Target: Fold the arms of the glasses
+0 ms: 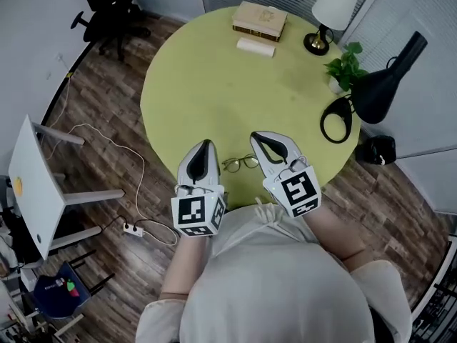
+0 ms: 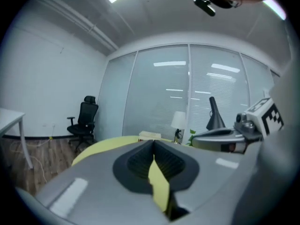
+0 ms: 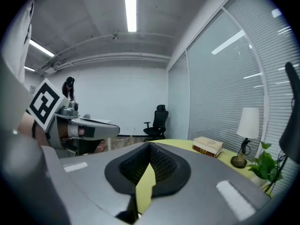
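Note:
A pair of thin-framed glasses (image 1: 240, 163) lies on the round yellow-green table (image 1: 214, 84), near its front edge. How its arms lie is too small to tell. My left gripper (image 1: 206, 146) is held up just left of the glasses, shut and empty. My right gripper (image 1: 261, 138) is just right of them, also shut with nothing in it. Both are raised close to the person's chest and point out across the table. In the left gripper view the jaws (image 2: 153, 149) meet at the tip. The right gripper view shows its jaws (image 3: 149, 153) meeting too.
At the table's far side lie a book (image 1: 260, 20) and a small white box (image 1: 255, 47). To the right stand a white lamp (image 1: 330, 13), a potted plant (image 1: 344, 66) and a black desk lamp (image 1: 378, 84). A black office chair (image 1: 107, 9) and a white desk (image 1: 32, 184) stand left.

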The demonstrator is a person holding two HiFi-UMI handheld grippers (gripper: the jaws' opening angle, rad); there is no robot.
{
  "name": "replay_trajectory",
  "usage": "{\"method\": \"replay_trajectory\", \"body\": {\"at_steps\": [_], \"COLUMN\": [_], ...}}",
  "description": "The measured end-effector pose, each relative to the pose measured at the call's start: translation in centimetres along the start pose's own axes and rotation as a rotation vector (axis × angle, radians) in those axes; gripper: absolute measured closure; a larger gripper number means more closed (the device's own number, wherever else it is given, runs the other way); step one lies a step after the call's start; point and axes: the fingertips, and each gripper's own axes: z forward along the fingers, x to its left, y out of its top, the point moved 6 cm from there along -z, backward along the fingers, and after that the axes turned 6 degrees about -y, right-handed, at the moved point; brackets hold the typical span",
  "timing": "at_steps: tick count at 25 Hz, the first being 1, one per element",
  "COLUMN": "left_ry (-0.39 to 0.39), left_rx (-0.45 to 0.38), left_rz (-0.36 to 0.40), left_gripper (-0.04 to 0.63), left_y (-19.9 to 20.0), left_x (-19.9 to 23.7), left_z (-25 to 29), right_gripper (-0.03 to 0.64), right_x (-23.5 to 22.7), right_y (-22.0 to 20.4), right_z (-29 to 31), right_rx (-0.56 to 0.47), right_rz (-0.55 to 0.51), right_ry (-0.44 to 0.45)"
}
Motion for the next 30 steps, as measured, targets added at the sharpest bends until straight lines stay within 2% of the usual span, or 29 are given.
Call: {"method": "replay_trajectory", "body": {"at_steps": [2,4,9,16,30], "left_ry": [-0.018,-0.044,-0.07,-0.07,-0.064], "left_rx": [-0.028,-0.034,-0.068,-0.047,-0.032], "left_rz": [0.083,0.106,0.044,0.046,0.036], "left_gripper": [0.589,0.589,0.589,0.589,0.589], "left_y": [1.5,2.3,3.1,2.8,1.9], "left_x": [-1.2,-2.1,-2.7,-3.2,-4.8], "left_z": [-0.2,-0.1,-0.1,0.0,0.7], "right_gripper": [0.617,0.617,0.618,0.618,0.618], "right_x": [-0.4,-0.7,-1.0,-1.4,-2.0], "right_y": [1.1,1.8,2.1,1.6,0.9], "right_z": [-1.1,-1.8,-2.4,-2.7,-3.3], "right_rx": [-0.048,-0.077,-0.081,-0.073,-0.059], "right_rz": [0.024,0.03,0.039,0.078,0.059], "right_ry": [-0.054,-0.085,-0.114,-0.116,-0.081]}}
